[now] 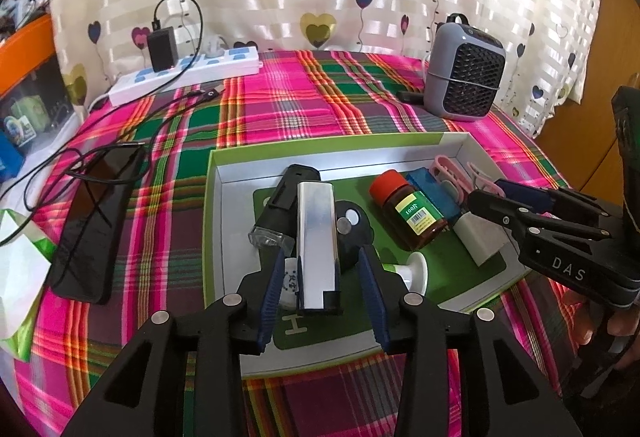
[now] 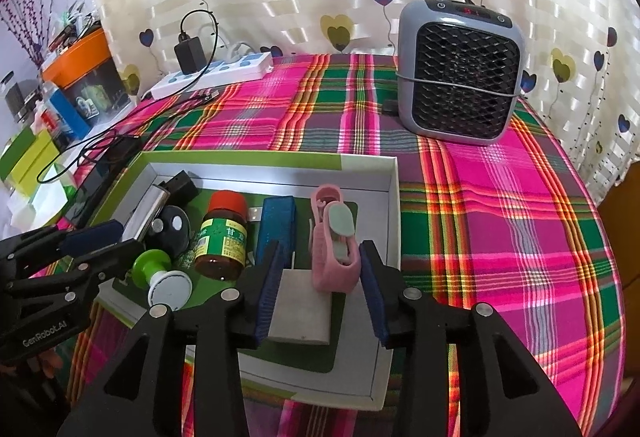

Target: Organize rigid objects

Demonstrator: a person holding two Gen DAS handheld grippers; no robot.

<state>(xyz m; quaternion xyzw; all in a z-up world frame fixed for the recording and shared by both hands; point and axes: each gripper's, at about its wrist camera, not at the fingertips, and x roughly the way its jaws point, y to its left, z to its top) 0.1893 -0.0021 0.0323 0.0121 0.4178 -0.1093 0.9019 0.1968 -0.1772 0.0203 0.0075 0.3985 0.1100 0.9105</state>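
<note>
A shallow green-rimmed box lies on the plaid cloth. It holds a silver bar, a black device, an amber bottle with a red cap, a blue case, a pink holder, a grey block and a green-and-white stamp. My left gripper is open, its fingers either side of the silver bar's near end. My right gripper is open above the pink holder and grey block; it also shows in the left wrist view.
A grey fan heater stands at the back right. A white power strip with a black charger sits at the back left. A black phone with cables lies left of the box. Boxes stand at the far left.
</note>
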